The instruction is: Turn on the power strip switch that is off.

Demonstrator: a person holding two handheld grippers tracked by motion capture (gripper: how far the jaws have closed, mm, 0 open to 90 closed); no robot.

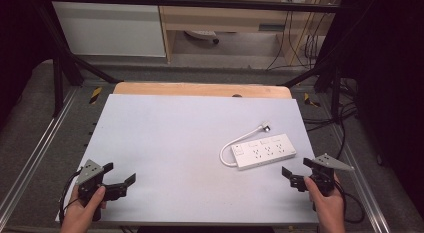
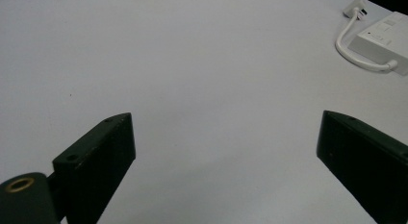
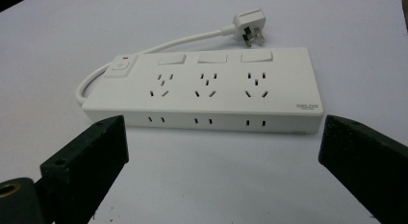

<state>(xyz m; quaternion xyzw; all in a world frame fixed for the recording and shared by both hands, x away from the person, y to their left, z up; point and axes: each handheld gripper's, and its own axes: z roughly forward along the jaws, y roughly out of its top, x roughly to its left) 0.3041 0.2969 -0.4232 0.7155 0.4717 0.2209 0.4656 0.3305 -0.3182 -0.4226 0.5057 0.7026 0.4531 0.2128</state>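
A white power strip (image 1: 264,151) with three sockets lies flat at the right of the pale tabletop (image 1: 175,143). Its short white cord loops off its left end and leads back to a plug (image 1: 265,126) lying behind it. My right gripper (image 1: 297,169) is held at the front right, just short of the strip's near right corner, open and empty. In the right gripper view the strip (image 3: 207,89) lies just beyond the spread jaws of the right gripper (image 3: 223,137) and the plug (image 3: 248,27) is behind it. My left gripper (image 1: 120,174) is at the front left, open and empty; the left gripper (image 2: 226,132) faces bare tabletop with the strip (image 2: 385,39) far off.
The tabletop's front edge lies just under both hands. A wooden strip (image 1: 200,89) borders the far edge. Black frame legs (image 1: 60,78) stand at both sides, cables (image 1: 345,113) trail on the floor at right, and a cabinet (image 1: 110,28) and a desk stand beyond.
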